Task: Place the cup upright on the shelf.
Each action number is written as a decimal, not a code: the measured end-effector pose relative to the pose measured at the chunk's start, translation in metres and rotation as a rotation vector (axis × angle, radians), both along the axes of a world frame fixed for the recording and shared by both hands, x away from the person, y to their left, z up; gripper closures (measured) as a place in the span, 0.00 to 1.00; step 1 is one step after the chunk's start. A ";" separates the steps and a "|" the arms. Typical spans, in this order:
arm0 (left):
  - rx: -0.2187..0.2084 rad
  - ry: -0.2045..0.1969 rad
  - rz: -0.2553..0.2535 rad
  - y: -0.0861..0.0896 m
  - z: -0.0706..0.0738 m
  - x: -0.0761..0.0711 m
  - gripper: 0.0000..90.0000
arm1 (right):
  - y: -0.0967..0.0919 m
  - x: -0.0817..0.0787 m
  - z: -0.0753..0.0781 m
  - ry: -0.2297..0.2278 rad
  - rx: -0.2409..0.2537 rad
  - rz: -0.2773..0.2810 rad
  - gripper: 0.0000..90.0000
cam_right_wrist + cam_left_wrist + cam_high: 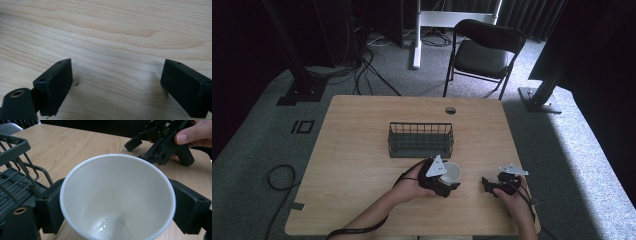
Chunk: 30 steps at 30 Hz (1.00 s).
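A white paper cup stands upright on the wooden table, just in front of the dark wire basket. My left gripper is shut on it. In the left gripper view the cup is empty, and a black pad presses its wall on each side of my left gripper. My right gripper rests low over the table to the right of the cup, held by a hand. Its jaws stand wide open above bare wood. The left gripper view has the right gripper beyond the cup.
The wire basket is empty and sits mid-table, close to the cup's far side. A round cable hole lies near the table's far edge. A folding chair stands on the floor behind the table.
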<state>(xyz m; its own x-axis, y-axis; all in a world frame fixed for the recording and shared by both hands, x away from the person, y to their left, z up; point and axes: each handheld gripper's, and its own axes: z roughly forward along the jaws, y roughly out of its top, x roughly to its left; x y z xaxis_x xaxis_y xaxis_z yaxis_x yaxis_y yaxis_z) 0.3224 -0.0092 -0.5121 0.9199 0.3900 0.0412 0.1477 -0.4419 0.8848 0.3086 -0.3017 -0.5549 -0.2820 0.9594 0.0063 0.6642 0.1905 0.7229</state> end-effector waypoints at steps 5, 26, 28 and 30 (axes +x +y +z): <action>-0.002 -0.010 -0.009 0.000 0.000 -0.002 0.22 | 0.000 0.000 0.000 0.000 0.000 0.000 0.11; -0.033 -0.044 -0.006 0.012 0.033 -0.005 0.23 | 0.000 0.000 0.000 -0.001 -0.001 0.000 0.11; -0.036 -0.051 -0.002 0.013 0.038 -0.005 0.23 | 0.000 0.000 0.000 0.000 0.000 0.000 0.11; -0.038 -0.053 0.000 0.015 0.043 -0.004 0.23 | 0.000 0.000 0.000 0.000 0.000 -0.001 0.11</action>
<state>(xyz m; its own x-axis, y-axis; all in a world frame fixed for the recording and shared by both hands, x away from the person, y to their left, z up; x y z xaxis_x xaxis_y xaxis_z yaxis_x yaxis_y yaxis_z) 0.3182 0.0057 -0.4691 0.9168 0.3922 0.0753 0.0999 -0.4079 0.9076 0.3086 -0.3016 -0.5548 -0.2815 0.9595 0.0069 0.6646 0.1898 0.7227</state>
